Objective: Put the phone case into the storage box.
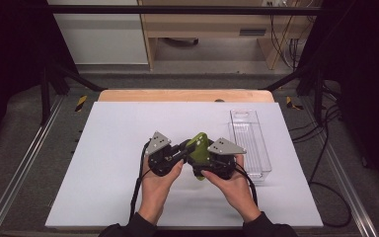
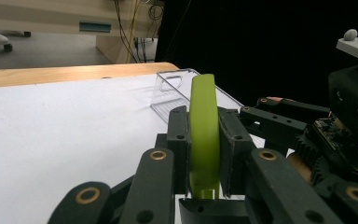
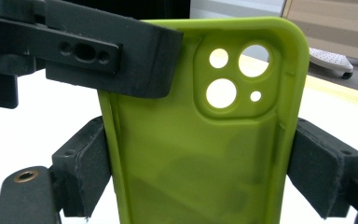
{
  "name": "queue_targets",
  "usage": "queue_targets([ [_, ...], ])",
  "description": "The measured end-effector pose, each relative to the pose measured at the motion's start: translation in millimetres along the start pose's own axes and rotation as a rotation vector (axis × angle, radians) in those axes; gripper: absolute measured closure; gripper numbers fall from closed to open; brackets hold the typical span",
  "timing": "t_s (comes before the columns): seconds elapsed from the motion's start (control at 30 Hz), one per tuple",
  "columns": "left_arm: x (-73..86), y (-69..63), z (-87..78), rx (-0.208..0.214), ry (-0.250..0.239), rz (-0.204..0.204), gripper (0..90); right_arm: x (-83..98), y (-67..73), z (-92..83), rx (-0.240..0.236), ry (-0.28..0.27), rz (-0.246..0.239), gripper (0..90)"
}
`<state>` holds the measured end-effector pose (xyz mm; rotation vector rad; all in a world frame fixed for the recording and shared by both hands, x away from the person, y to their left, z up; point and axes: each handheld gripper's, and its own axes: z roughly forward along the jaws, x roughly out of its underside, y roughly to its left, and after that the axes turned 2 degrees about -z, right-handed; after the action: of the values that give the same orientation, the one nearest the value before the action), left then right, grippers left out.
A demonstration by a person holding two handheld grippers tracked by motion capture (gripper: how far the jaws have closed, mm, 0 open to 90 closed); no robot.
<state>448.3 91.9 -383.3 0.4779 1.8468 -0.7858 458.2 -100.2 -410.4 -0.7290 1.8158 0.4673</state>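
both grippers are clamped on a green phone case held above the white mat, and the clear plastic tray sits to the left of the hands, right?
Not quite: the clear plastic tray sits to the right of the hands, as the high view shows. The rest holds: the left gripper and right gripper both clamp the green phone case above the white mat.

One green phone case is here. One clear plastic tray sits on the bench. Two grippers work above it.

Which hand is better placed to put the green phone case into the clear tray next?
Probably the right. Both the left tool and the right tool are shut on the phone case, but the clear tray lies just beside the right tool; the left would have to reach across.
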Motion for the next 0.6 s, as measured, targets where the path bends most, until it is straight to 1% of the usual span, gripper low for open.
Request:
queue_targets([
  [0.1, 1.3, 0.3, 0.8, -0.001, -0.003, -0.005, 76.8, 0.6, -0.2, 0.3, -0.001, 0.005, -0.002, 16.0],
  [0.23, 2.4, 1.1, 0.6, -0.005, 0.002, 0.000, 76.7, 1.3, 0.4, 1.0, 0.003, 0.013, -0.002, 16.1],
  [0.43, 2.2, 0.8, -1.8, -0.013, 0.007, 0.017, 76.5, 1.0, 3.0, 1.1, 0.006, 0.014, -0.004, 16.1],
  [0.47, 1.7, 2.4, -2.8, -0.007, 0.018, 0.019, 76.5, 1.4, 4.0, 2.2, 0.008, 0.012, -0.011, 16.2],
  [0.5, 1.6, 3.7, -3.7, -0.005, 0.021, 0.018, 76.4, 1.5, 4.5, 2.6, 0.007, 0.014, -0.009, 16.1],
  [0.6, 1.4, 6.0, -5.6, -0.003, 0.014, 0.013, 76.2, 0.8, 6.4, 4.4, 0.007, 0.015, -0.013, 16.2],
])
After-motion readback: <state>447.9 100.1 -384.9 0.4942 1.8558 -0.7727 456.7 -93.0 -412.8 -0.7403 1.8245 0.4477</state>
